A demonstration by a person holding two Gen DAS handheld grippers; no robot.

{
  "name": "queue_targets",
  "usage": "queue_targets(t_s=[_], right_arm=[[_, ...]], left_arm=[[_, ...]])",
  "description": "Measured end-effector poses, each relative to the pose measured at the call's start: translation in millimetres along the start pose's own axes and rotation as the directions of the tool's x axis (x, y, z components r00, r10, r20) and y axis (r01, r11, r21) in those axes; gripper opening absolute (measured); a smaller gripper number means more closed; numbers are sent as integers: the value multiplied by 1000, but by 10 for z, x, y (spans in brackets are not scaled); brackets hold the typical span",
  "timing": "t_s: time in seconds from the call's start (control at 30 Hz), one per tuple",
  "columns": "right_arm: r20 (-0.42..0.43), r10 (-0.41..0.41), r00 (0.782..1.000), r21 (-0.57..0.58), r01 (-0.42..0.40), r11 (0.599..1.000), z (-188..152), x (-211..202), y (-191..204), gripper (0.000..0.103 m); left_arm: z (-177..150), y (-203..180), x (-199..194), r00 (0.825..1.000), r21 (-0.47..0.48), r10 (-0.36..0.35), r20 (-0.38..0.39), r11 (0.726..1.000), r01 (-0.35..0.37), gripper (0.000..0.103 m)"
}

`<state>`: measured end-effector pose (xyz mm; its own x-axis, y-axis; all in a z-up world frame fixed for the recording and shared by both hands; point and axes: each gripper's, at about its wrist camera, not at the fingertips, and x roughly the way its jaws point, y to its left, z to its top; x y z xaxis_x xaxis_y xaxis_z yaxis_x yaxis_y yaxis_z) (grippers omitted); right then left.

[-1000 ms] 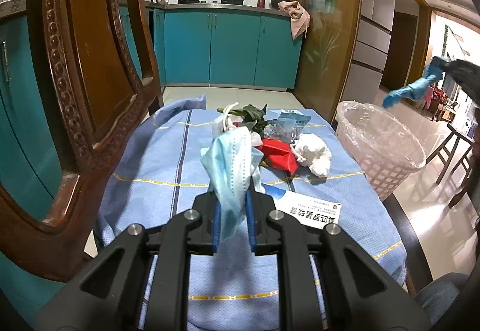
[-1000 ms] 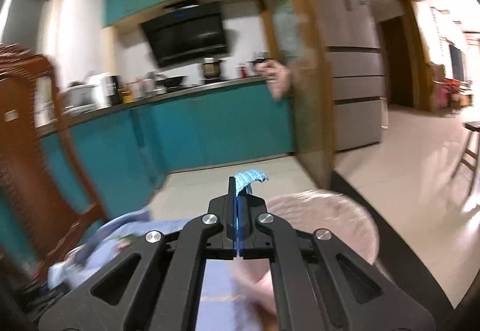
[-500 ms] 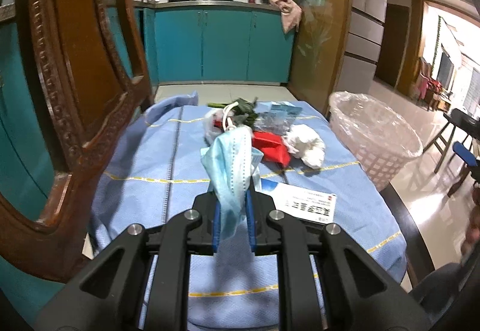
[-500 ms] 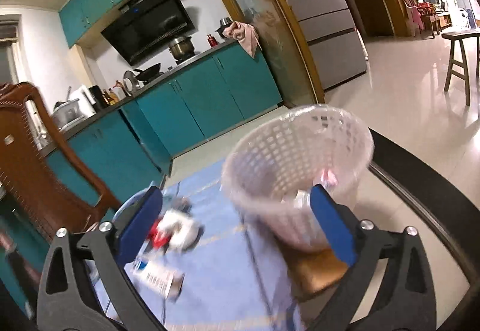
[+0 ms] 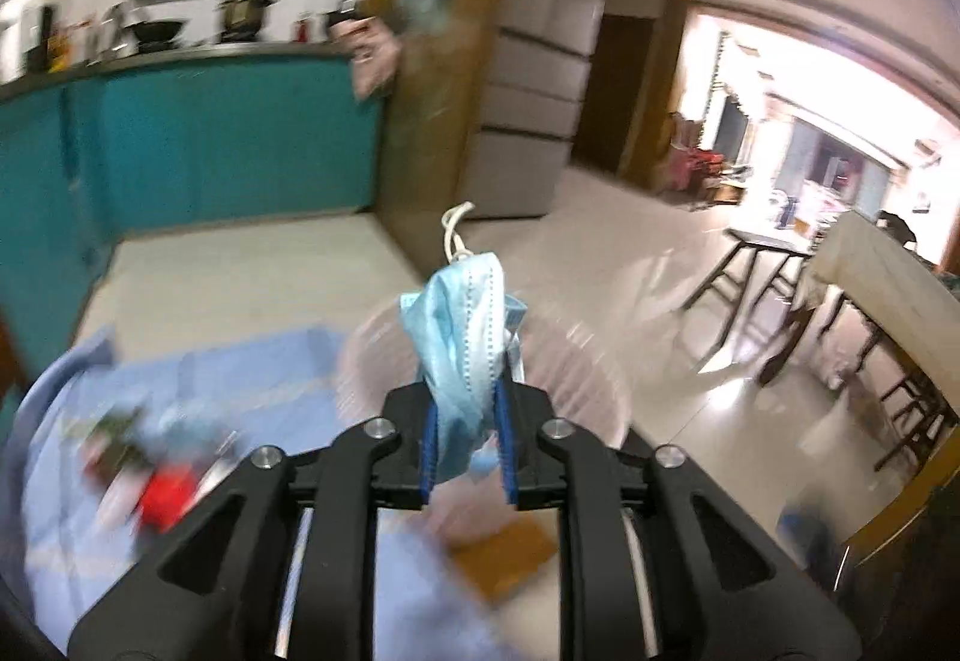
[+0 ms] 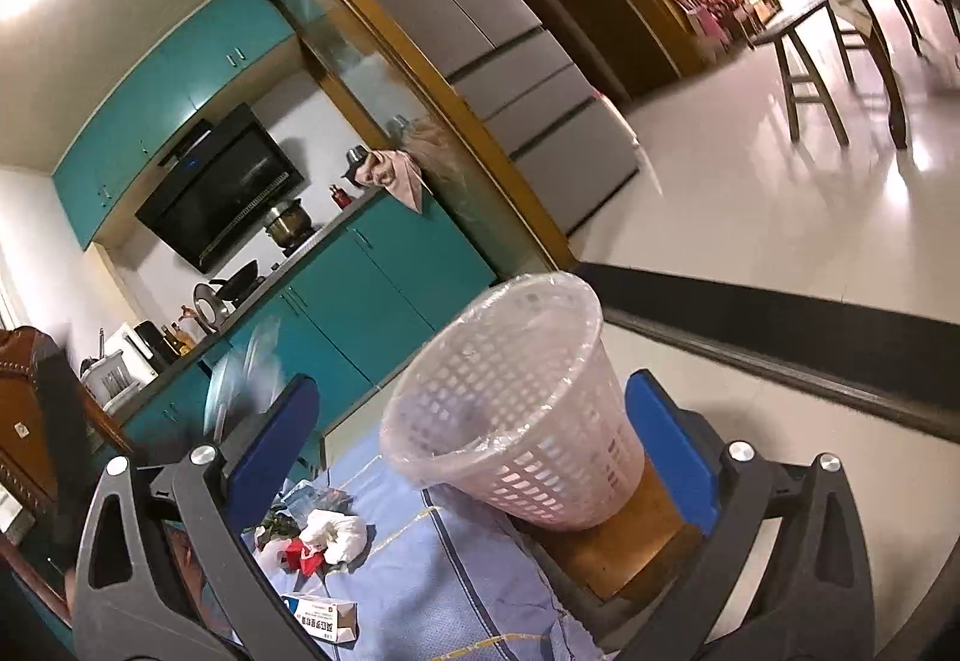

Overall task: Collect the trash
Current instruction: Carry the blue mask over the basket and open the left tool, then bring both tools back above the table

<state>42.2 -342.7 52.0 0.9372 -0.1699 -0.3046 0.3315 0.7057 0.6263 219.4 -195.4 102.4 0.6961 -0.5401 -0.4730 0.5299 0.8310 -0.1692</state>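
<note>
Blue cloth [image 6: 420, 571] covers the bench. One blue mask [image 5: 465, 343] is pinched in the left tongs [image 5: 467, 439], with its white loop sticking up at 12 o'clock. Behind the mask, the left view shows a blurry basket [image 5: 576, 361].

Right tongs [image 6: 480, 457] are wide open and hold nothing. Between their two blue pads stands one white basket [image 6: 522, 409] with a clear bag inside it. It sits on a brown block [image 6: 624, 547] at the bench edge.

At 8 o'clock from the basket lies one small heap of trash [image 6: 312, 535]: one white wad, one red bit, some green leaves and a clear wrapper. At 7 o'clock lies one white box [image 6: 321, 619] with dark print, too small to read.

One fridge [image 6: 510, 61] stands at 12 o'clock. Teal cupboards [image 6: 372, 295] are at 10 o'clock.
</note>
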Motion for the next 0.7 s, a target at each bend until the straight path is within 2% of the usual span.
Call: queue_targets(t_s=[0.07,0.13,0.27,0.37,0.47,0.57,0.7], right_arm=[[-3,4,1000,-1,-4,1000,2,-47,-57,100],[-4,18,1000,-4,-18,1000,2,-44,-48,100],[-39,38,999,-33,-39,999,-2,-29,-14,100],[-90,55,994,-91,-63,994,-67,34,100,100],[-149,72,986,-179,-98,979,-167,93,296,100],[-222,104,969,-299,-170,939,-349,144,582,100],[-318,126,940,-438,-264,859,-642,160,904,100]], left_arm=[[135,-47,309,998,-1,41,-50,999,-41,96],[89,76,492,988,-44,121,-97,991,-126,98],[-232,349,241,982,-82,152,-112,983,-162,98],[-625,582,-324,971,-73,229,-74,969,-235,99],[-1002,740,-893,944,-72,329,-30,941,-330,100],[-1385,974,-1466,918,-137,396,-10,909,-393,100],[-1650,1146,-1863,909,-169,417,13,896,-410,100]])
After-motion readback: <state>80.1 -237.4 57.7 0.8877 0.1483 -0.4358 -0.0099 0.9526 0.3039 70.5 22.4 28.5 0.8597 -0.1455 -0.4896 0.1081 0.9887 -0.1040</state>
